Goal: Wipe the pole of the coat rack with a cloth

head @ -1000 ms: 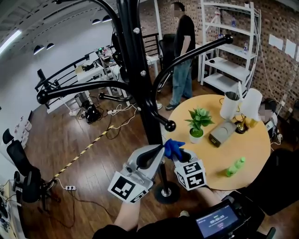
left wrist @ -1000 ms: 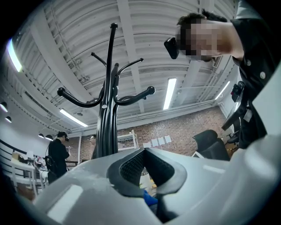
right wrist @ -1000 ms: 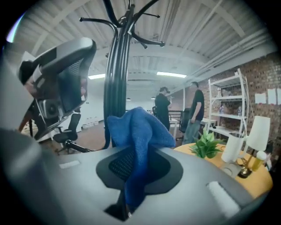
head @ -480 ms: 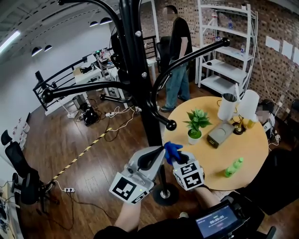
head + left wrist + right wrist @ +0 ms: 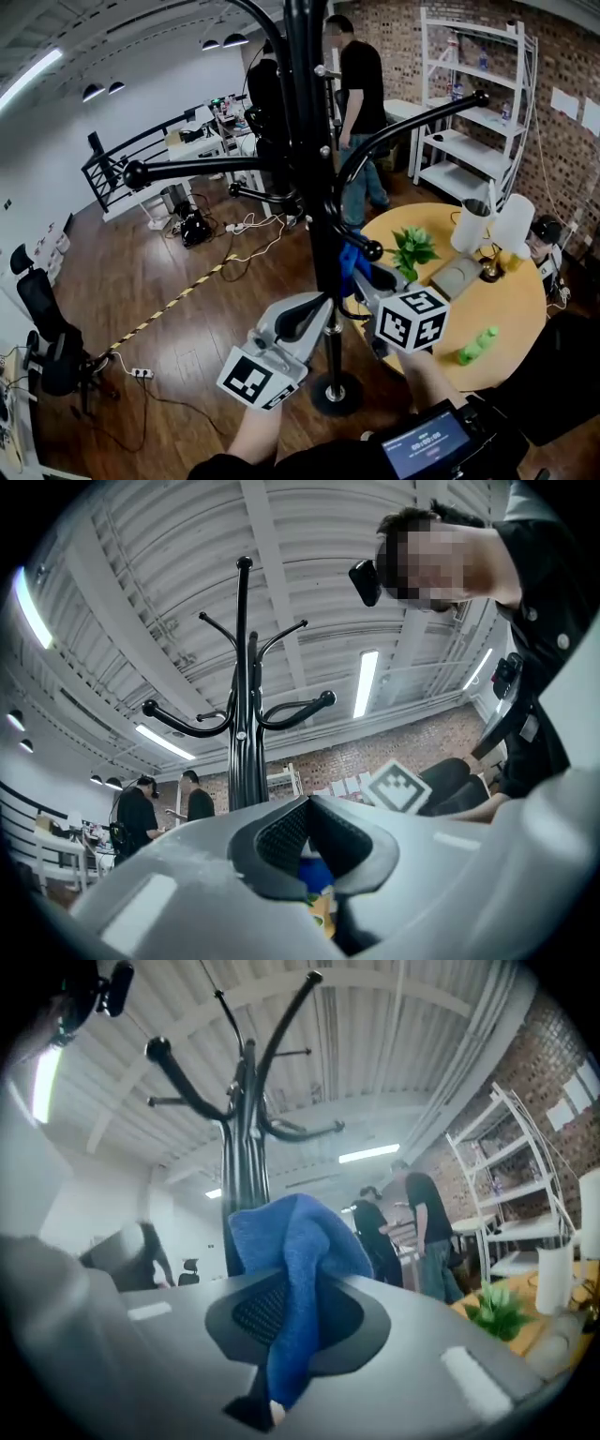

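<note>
The pole of the coat rack (image 5: 317,187) is standing upright through the centre of the head view, with its round base (image 5: 336,394) resting on the wooden floor at the lower centre. The blue cloth (image 5: 349,267) is lying against the pole's right side, just beside the knob of a short hook, and it appears to be touching the metal. The right hand-held gripper (image 5: 292,1283) is pinching that cloth between its jaws. A fold is bulging out past the tips, so fabric rather than plastic is meeting the pole, a hold that looks suited to dragging the cloth along the shaft. The left hand-held gripper (image 5: 309,803) is sitting just left of the pole and lower in the frame, its jaws pressed together on nothing. I judge it is waiting there to steady the rack or simply to stay clear, and I cannot tell whether it is touching the pole. At the right of the frame a round wooden surface (image 5: 511,300) is carrying a potted plant (image 5: 412,248). At the upper centre a person (image 5: 361,94) is standing beyond the rack, well apart from the work.
</note>
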`<state>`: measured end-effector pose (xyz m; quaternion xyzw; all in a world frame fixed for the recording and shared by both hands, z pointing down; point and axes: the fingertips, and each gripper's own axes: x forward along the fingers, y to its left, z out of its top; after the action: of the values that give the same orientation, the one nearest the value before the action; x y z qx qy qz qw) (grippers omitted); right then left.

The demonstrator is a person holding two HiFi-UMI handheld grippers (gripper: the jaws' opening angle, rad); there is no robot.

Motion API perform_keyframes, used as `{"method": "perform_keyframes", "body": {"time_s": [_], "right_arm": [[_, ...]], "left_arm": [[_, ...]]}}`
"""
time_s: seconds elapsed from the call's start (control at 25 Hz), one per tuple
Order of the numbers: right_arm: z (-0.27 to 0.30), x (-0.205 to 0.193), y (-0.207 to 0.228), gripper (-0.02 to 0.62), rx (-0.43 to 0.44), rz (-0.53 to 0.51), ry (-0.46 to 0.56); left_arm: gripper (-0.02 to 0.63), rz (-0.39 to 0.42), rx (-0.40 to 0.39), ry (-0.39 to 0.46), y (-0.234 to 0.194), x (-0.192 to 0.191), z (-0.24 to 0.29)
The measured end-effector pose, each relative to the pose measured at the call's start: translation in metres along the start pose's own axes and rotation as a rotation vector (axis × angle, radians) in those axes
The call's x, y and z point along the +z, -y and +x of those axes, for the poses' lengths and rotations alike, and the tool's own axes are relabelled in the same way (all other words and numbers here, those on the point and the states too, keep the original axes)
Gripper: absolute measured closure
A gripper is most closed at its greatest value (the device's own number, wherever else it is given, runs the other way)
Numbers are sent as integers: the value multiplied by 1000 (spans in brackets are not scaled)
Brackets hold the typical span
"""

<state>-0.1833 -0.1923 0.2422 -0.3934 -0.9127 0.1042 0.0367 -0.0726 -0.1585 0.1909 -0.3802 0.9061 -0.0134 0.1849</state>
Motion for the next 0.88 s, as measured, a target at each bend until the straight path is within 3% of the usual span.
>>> {"method": "perform_keyframes", "body": {"time_s": [0.32,0.56,0.68,0.76,0.88], "right_arm": [[-8,179,-44,545,171,-83,306],[-52,252,-11,545,52,-114,448],[-98,280,16,545,-23,-87,589],[-118,293,26,545,-48,-56,658],[-115,291,24,545,-57,-40,660]], "left_arm": [[603,33,-29,16,3,11,10],[603,40,-30,56,0,23,17],[603,86,-58,24,1,16,20],[603,95,-66,24,1,15,23],[603,97,-69,31,2,15,26]]}}
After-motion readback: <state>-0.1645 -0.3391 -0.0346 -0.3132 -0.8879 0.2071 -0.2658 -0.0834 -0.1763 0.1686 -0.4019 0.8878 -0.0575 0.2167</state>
